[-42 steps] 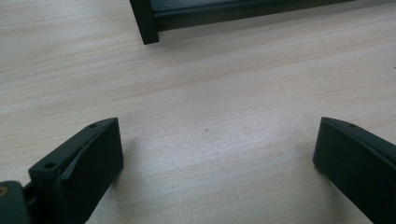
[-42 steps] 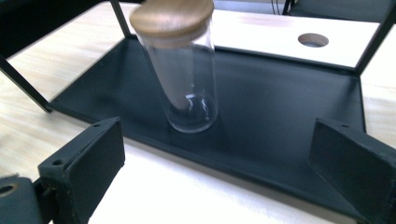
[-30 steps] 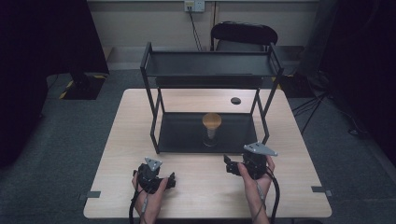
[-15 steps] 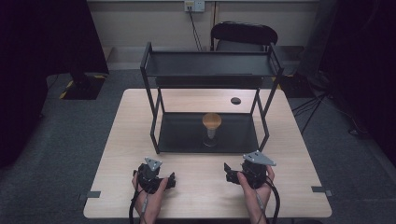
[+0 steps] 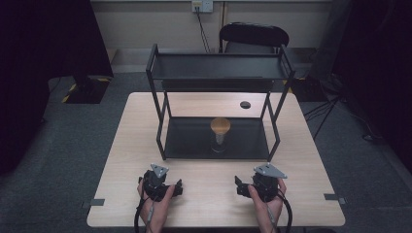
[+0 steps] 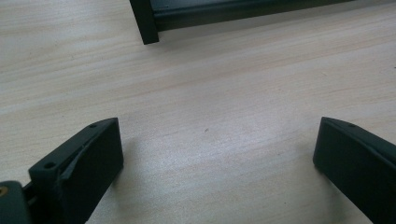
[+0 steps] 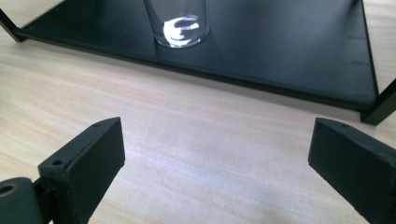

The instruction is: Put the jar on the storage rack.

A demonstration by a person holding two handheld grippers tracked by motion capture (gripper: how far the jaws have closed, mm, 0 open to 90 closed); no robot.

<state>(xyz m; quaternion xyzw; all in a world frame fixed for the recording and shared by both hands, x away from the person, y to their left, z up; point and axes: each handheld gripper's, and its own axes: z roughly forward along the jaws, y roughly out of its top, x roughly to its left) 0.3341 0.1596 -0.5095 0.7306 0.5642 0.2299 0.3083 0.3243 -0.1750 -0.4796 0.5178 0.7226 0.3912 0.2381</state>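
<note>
The clear glass tumbler with the round tan cork-like top stands upright on the bottom tray of the black two-tier metal shelf rack, near the middle of that tray and slightly toward its front edge. In your right gripper view the tumbler's clear base sits on the dark tray, back from the tray's front lip; its upper part is cut off there.

Around the tumbler: the rack's upper tray spans directly above it. The rack's two front legs flank it, one at the front-left corner, one at the front-right. The front opening between those legs is unobstructed.

A small black round disc lies on the light wooden table behind the rack, toward its right rear leg, well apart from the tumbler.

Your right gripper rests on the table in front of the rack, near its front-right leg. Its jaws stand wide apart, nothing between them but bare tabletop; the tumbler lies ahead and left of centre in its view.

Your left gripper rests on the table in front of the rack, near its front-left leg. Its jaws are likewise spread wide and hold nothing. The rack's front-left leg foot shows ahead in its view.

A black chair stands behind the rack, beyond the table.
</note>
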